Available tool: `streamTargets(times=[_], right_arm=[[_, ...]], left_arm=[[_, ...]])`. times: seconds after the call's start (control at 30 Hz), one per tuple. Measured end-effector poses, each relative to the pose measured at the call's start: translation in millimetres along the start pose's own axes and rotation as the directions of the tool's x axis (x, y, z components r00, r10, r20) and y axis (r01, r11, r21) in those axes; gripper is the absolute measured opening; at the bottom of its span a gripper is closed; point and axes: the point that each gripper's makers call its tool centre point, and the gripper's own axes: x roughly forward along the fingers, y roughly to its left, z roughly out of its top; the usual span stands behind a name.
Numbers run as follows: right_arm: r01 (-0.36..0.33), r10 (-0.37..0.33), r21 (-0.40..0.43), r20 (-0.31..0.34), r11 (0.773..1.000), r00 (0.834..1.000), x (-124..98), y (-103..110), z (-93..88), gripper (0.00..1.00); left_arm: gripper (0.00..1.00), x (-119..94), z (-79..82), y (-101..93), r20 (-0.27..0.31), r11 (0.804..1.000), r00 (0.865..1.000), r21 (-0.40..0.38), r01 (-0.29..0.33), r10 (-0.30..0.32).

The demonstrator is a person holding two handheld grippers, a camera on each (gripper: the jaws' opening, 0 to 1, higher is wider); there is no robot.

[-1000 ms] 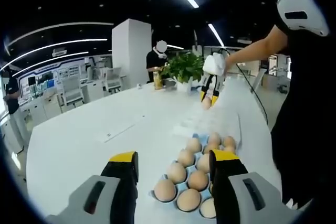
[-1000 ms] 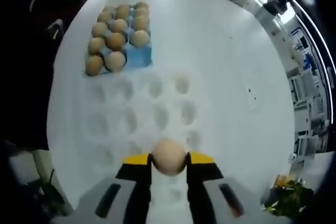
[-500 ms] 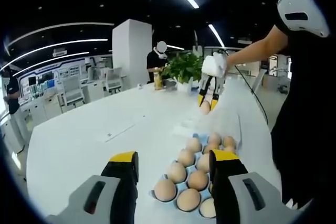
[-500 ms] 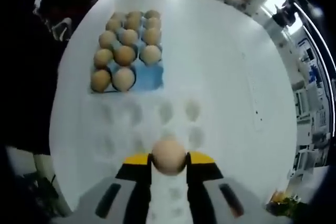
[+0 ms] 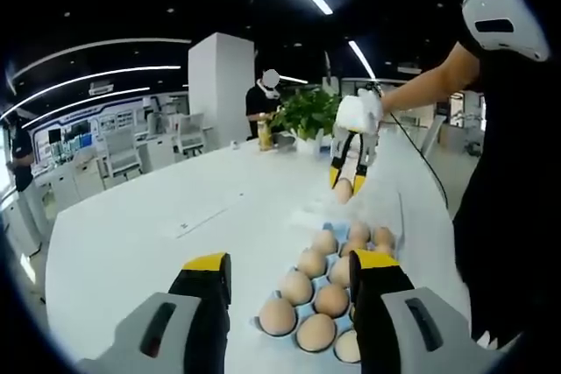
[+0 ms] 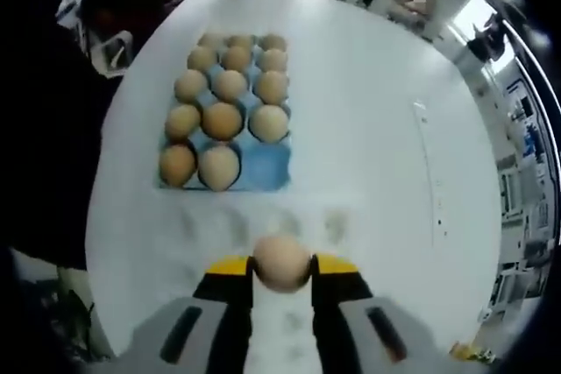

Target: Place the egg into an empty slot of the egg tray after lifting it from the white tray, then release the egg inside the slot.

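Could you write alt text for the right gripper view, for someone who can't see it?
A hand-held gripper holds a brown egg above a white table. Ahead lies a blue egg tray, nearly full, with one empty corner slot.

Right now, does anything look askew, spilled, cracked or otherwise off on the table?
Nothing stands out. The blue egg tray lies flat on the white table, its brown eggs seated upright with one corner slot empty. The right gripper holds a whole, uncracked brown egg above the white moulded tray. No spill is visible.
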Motion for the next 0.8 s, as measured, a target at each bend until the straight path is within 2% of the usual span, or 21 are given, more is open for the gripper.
streamTargets(times=[0.63,0.8], right_arm=[[-0.041,0.045,-0.068,0.064,0.997,0.997,22.2,8.7,47.9,0.25],[-0.049,0.054,-0.075,0.066,0.996,0.996,27.7,7.8,53.0,0.25]], left_arm=[[0.55,-1.5,-2.4,1.8,-0.001,1.000,1.000,-0.004,-0.003,0.003],[0.55,-1.4,-3.4,1.5,-0.003,1.000,1.000,-0.007,-0.002,0.002]])
